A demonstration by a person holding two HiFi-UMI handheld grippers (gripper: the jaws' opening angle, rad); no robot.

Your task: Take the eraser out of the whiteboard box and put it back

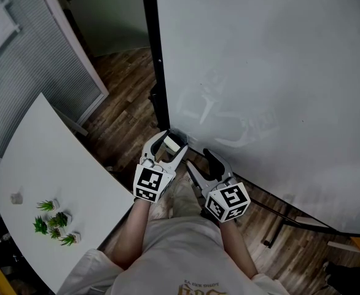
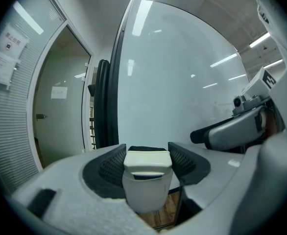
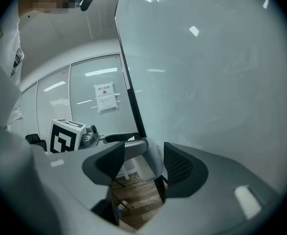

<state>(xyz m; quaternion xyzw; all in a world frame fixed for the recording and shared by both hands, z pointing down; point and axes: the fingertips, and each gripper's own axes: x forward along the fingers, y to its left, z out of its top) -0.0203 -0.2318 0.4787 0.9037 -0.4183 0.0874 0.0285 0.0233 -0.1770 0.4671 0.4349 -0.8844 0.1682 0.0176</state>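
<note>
right gripper (image 3: 142,163) jaws apart; whiteboard (image 3: 207,72) ahead; wood floor (image 3: 133,199) below

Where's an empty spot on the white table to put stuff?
The table is bare from the plants up to its far corner, and along the edge by the person. It is crowded only around the plants and a small grey thing.

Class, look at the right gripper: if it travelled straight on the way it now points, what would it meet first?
Most likely the whiteboard box, framed between the right gripper's open jaws. The whiteboard stands close on its right. Depth is unclear, so this is a guess.
</note>
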